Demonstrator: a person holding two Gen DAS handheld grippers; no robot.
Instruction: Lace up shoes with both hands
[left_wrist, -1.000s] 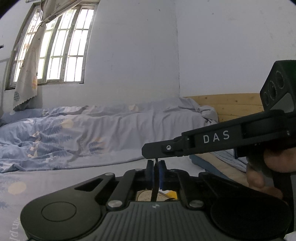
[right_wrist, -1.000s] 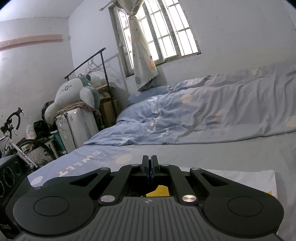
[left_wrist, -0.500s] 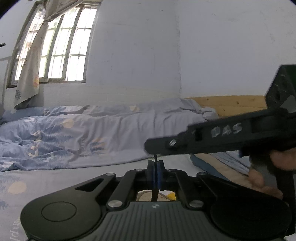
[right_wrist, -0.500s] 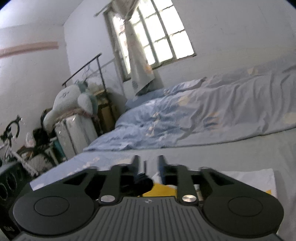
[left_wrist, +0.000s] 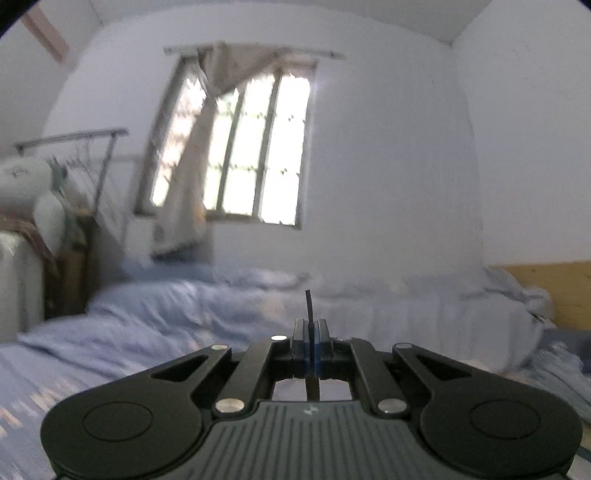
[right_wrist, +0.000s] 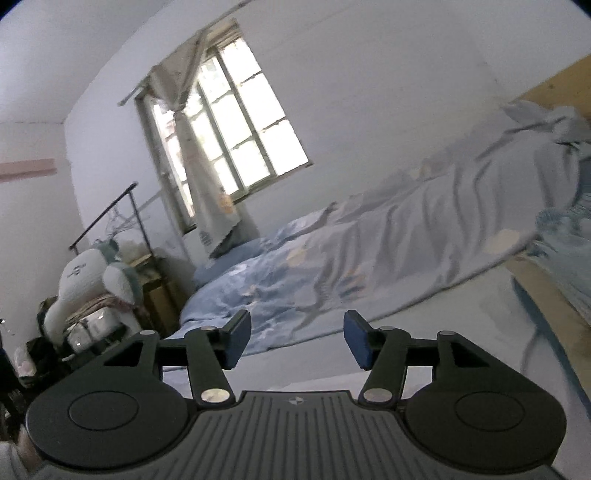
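Left wrist view: the left hand-held gripper (left_wrist: 310, 332) stays clamped on the black lace (left_wrist: 308, 306), now facing the window (left_wrist: 236, 147). The right hand-held gripper (right_wrist: 295, 338), pinched before, is opening, nothing between.

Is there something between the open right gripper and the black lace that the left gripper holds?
That cannot be judged. The left gripper is shut on the black lace, but the right gripper, jaws opening and empty, sees only the bed; lace and shoe are outside its view.
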